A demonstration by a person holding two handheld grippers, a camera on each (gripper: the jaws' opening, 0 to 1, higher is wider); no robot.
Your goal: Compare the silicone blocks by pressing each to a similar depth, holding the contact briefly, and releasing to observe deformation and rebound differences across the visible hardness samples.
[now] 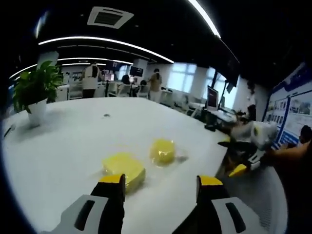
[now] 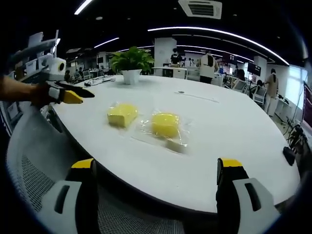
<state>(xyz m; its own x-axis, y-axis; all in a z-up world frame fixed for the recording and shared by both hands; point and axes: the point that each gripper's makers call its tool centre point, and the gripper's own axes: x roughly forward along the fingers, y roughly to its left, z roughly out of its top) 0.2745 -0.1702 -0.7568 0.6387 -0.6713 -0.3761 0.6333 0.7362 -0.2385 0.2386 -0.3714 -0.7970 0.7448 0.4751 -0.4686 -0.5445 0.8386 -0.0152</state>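
Note:
Two yellow silicone blocks lie on the white table (image 1: 63, 146). The flatter block (image 1: 124, 168) (image 2: 122, 114) sits just beyond my left gripper's left jaw. The second block (image 1: 163, 150) (image 2: 165, 124) rests in clear plastic wrap. My left gripper (image 1: 162, 183) is open just short of the blocks, touching neither; in the right gripper view it (image 2: 73, 95) comes in from the left over the table edge. My right gripper (image 2: 156, 168) is open, held back off the table's near edge (image 2: 161, 195). In the left gripper view it (image 1: 240, 158) hangs at the right.
A potted plant (image 1: 34, 90) (image 2: 130, 62) stands further back on the table. A small dark object (image 1: 106, 115) lies mid-table and a black item (image 2: 288, 155) near one edge. A mesh chair (image 2: 34, 180) is below the right gripper. People and desks fill the background.

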